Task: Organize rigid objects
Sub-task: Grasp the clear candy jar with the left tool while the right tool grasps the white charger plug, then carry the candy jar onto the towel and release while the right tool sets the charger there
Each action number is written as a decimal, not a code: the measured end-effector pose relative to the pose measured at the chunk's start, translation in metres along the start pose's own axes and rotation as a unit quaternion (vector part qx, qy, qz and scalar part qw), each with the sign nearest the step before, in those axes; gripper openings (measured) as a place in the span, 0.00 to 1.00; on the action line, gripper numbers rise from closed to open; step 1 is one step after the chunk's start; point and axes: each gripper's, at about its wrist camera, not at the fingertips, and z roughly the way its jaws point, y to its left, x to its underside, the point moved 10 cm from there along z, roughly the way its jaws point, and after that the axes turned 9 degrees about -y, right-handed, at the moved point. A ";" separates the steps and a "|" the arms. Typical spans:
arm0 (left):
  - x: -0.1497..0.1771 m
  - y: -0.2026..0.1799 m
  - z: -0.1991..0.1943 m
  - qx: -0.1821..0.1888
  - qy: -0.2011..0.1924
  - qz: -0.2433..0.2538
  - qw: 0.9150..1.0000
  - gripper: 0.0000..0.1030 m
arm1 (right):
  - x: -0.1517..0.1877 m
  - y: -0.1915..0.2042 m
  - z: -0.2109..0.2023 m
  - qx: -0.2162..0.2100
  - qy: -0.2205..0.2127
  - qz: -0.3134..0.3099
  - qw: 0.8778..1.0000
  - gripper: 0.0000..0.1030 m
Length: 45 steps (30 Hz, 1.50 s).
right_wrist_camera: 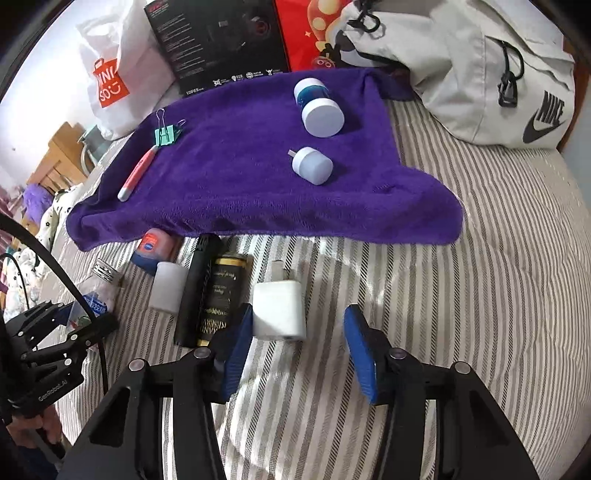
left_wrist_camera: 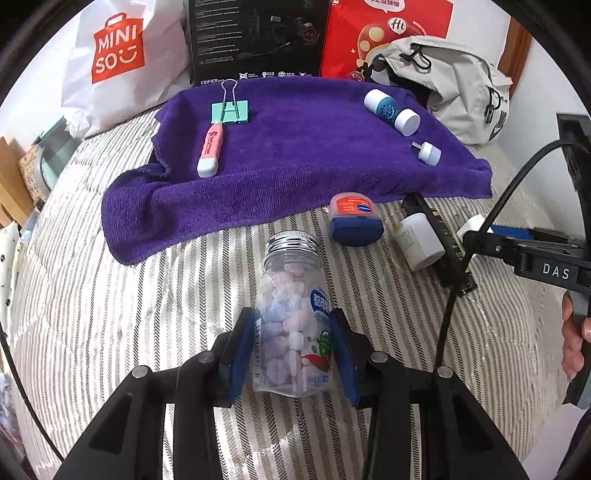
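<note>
My left gripper (left_wrist_camera: 293, 354) is shut on a clear candy bottle (left_wrist_camera: 291, 306) with a silver cap, which lies along the striped bedcover. My right gripper (right_wrist_camera: 300, 354) is open, and a white charger (right_wrist_camera: 279, 310) lies just ahead, touching its left finger. A purple towel (left_wrist_camera: 295, 155) carries a green binder clip (left_wrist_camera: 231, 110), a pink pen-shaped eraser (left_wrist_camera: 210, 147), a blue bottle with white caps (left_wrist_camera: 391, 109) and a small white plug lamp (left_wrist_camera: 426, 151). In the right wrist view the bottle (right_wrist_camera: 96, 291) shows at far left.
In front of the towel lie an orange-and-blue tin (right_wrist_camera: 151, 247), a white bottle (right_wrist_camera: 168, 288), a black tube (right_wrist_camera: 197, 288) and a black-gold box (right_wrist_camera: 221, 295). Behind stand a white shopping bag (left_wrist_camera: 122, 62), a black box (left_wrist_camera: 255, 37), a red bag (left_wrist_camera: 384, 33) and a grey backpack (right_wrist_camera: 480, 70).
</note>
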 end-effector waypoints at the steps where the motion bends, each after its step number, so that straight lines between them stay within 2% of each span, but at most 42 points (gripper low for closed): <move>1: 0.000 0.000 0.001 -0.003 -0.001 0.003 1.000 0.38 | -0.001 0.001 0.001 0.005 -0.002 -0.008 1.000 0.47; 4: -0.001 0.001 0.001 -0.002 -0.003 -0.002 1.000 0.38 | -0.003 0.005 0.005 0.020 -0.002 -0.037 0.999 0.43; 7: 0.000 0.000 0.001 -0.008 -0.002 0.004 1.000 0.38 | -0.002 0.006 0.006 0.048 -0.007 -0.073 0.996 0.32; 8: 0.000 0.000 0.001 -0.009 -0.002 0.006 1.000 0.38 | -0.002 0.008 0.006 0.048 -0.009 -0.077 0.996 0.26; 9: 0.000 0.000 0.000 -0.008 -0.001 0.006 1.000 0.38 | -0.001 0.009 0.005 0.043 -0.008 -0.076 0.996 0.25; 11: 0.000 0.002 -0.001 0.001 0.000 -0.005 1.000 0.38 | -0.001 0.009 0.004 0.041 -0.007 -0.081 0.996 0.25; 16: -0.001 0.021 -0.010 0.004 -0.005 -0.033 0.999 0.38 | -0.001 -0.002 -0.006 -0.007 0.007 -0.039 0.999 0.25; 20: -0.010 0.028 -0.020 0.017 -0.016 -0.049 0.999 0.38 | -0.005 -0.011 -0.022 -0.012 -0.002 -0.034 0.999 0.25; 27: -0.033 0.031 -0.030 0.015 -0.030 -0.041 0.999 0.38 | -0.018 -0.015 -0.041 -0.028 -0.017 -0.031 0.999 0.25; 34: -0.059 0.035 -0.029 0.013 -0.038 -0.035 0.999 0.38 | -0.030 -0.011 -0.041 -0.040 -0.019 -0.035 0.998 0.25; 45: -0.106 0.037 -0.004 0.016 -0.043 -0.019 0.999 0.38 | -0.078 -0.013 -0.031 -0.047 -0.033 -0.038 0.998 0.25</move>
